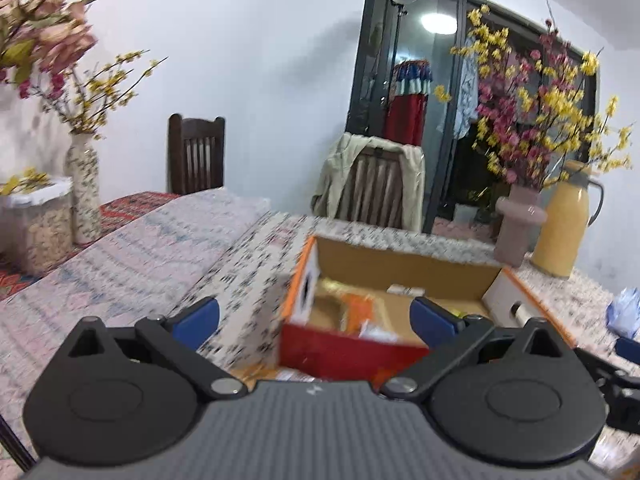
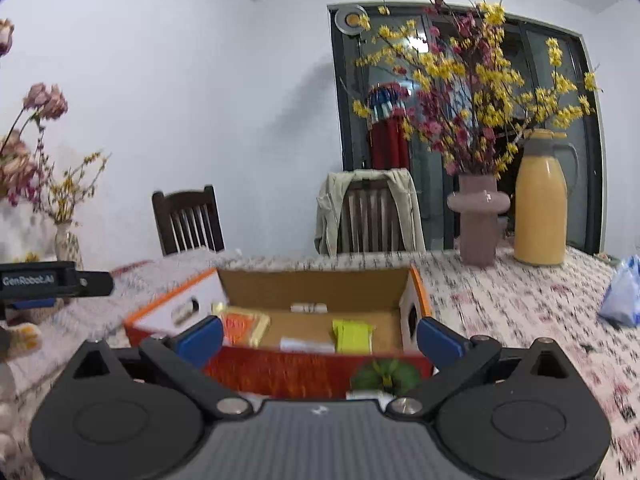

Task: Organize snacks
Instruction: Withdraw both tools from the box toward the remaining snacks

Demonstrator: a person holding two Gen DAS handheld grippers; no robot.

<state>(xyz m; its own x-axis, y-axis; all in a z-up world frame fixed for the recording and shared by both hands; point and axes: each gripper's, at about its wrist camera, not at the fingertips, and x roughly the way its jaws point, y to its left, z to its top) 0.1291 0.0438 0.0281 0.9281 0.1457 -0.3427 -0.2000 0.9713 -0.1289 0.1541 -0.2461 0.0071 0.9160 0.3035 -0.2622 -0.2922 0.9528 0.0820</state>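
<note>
An open cardboard box with a red front and orange rims stands on the patterned table; it also shows in the right wrist view. Inside lie an orange snack pack, a yellow-green pack and a white pack. The orange pack also shows in the left wrist view. My left gripper is open and empty, just in front of the box. My right gripper is open and empty, its blue fingertips spread across the box front. A green item sits at the box's near side.
A pink vase of flowers and a yellow thermos stand at the table's back right. A blue-white bag lies at the right. A patterned vase and a clear jar stand at the left. Two chairs stand behind.
</note>
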